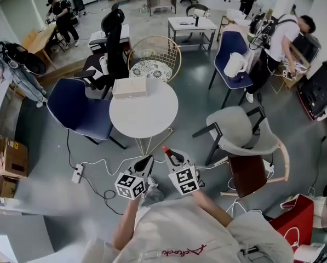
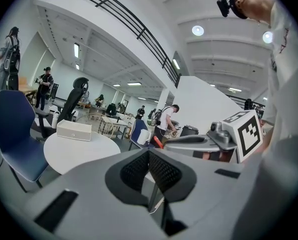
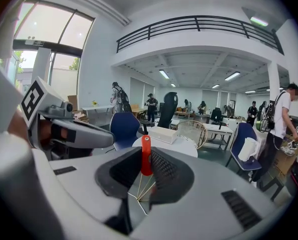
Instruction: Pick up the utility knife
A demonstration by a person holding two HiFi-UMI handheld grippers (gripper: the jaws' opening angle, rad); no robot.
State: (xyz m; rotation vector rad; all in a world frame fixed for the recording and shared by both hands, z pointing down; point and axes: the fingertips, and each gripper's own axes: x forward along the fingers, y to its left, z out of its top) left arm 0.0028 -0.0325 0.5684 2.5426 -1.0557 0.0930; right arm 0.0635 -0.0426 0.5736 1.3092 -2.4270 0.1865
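Note:
The utility knife [image 3: 146, 154] is a slim red-orange handle standing upright between the black pads of my right gripper [image 3: 145, 167], which is shut on it. From the head view its red tip [image 1: 165, 148] sticks out ahead of the right gripper [image 1: 171, 154], over the floor just short of the round white table [image 1: 152, 122]. My left gripper [image 1: 147, 162] is close beside it on the left; its pads [image 2: 161, 171] meet with nothing between them. The left gripper view also shows the knife's tip [image 2: 157, 142] and the right gripper [image 2: 208, 140].
A cream box [image 1: 130, 87] lies on the table's far side. A blue chair [image 1: 78, 109] stands left of the table, a grey chair [image 1: 241, 133] right, a wire chair [image 1: 155, 56] behind. A power strip [image 1: 77, 172] and cables lie on the floor. People work in the background.

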